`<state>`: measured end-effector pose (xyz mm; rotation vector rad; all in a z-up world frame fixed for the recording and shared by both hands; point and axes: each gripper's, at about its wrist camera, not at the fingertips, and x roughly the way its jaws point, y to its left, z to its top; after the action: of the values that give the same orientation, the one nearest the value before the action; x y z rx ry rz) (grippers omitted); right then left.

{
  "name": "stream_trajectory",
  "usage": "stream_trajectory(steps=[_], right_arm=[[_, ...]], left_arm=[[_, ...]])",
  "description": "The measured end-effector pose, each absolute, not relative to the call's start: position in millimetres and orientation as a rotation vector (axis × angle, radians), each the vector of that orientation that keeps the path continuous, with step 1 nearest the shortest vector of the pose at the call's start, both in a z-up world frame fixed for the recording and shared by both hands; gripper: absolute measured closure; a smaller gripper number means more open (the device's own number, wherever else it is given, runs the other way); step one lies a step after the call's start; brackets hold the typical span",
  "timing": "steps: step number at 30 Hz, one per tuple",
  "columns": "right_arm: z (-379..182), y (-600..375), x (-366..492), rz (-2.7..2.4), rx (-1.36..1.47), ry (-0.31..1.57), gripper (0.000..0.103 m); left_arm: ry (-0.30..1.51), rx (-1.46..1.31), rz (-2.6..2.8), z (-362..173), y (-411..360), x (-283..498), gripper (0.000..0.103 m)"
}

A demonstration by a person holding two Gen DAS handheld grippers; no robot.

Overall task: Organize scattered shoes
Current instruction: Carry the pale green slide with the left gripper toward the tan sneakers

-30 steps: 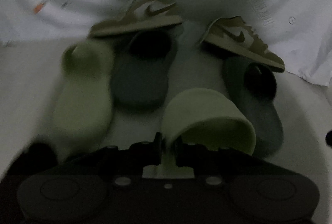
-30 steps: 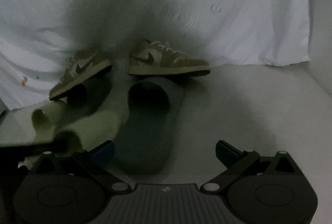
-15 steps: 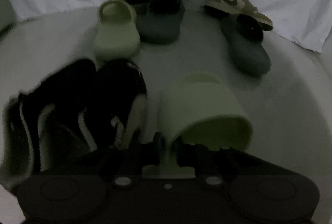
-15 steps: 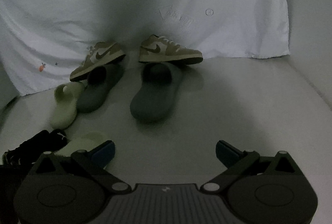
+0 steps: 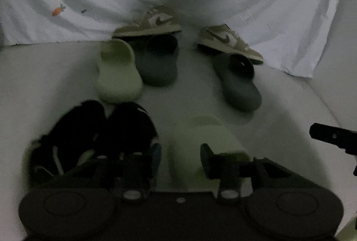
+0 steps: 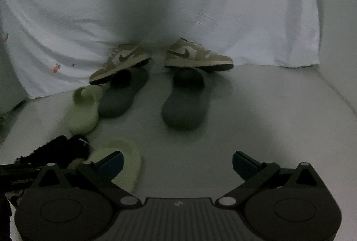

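my left gripper jaws opening around the pale green foam slide on the white floor, pads look clear of it, black sneakers just left, right gripper jaws wide apart, nothing between, 2 tan suede sneakers by the carrot-print sheet

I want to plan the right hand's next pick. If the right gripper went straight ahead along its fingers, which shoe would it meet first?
Probably the dark grey slipper: it lies straight ahead of the open right gripper, with only bare floor between. The tan sneaker sits behind it. Depth is hard to judge in this fisheye view.
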<state>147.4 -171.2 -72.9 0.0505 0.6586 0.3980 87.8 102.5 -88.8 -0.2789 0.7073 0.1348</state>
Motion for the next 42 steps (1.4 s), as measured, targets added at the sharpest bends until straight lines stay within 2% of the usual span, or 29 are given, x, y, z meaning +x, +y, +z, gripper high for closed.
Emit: stream_trajectory(steps=[12, 16, 21, 31, 33, 35, 37, 39, 42], right_arm=[[-79, -93, 181, 0.441, 0.034, 0.63, 0.0], [-86, -72, 203, 0.439, 0.048, 0.663, 0.0], [-97, -39, 256, 0.472, 0.144, 0.798, 0.0], [-116, 27, 320, 0.503, -0.014, 0.816, 0.0], [-121, 35, 328, 0.516, -0.035, 0.83, 0.0], [-124, 38, 331, 0.518, -0.056, 0.827, 0.0], [-127, 37, 330, 0.516, -0.071, 0.835, 0.0], [-129, 34, 330, 0.51, -0.07, 0.846, 0.0], [-131, 25, 328, 0.498, -0.049, 0.865, 0.0]], left_arm=[[0.65, -0.288, 0.26, -82, 185, 114, 0.055], [0.651, -0.285, 0.304, -94, 232, 148, 0.054], [0.682, -0.31, 0.307, -110, 265, 189, 0.054], [0.694, -0.295, 0.32, -152, 293, 304, 0.054], [0.697, -0.316, 0.326, -161, 296, 319, 0.057], [0.687, -0.357, 0.409, -168, 304, 327, 0.084], [0.67, -0.449, 0.439, -169, 315, 323, 0.085], [0.661, -0.483, 0.489, -167, 321, 315, 0.092], [0.64, -0.481, 0.519, -159, 323, 301, 0.092]])
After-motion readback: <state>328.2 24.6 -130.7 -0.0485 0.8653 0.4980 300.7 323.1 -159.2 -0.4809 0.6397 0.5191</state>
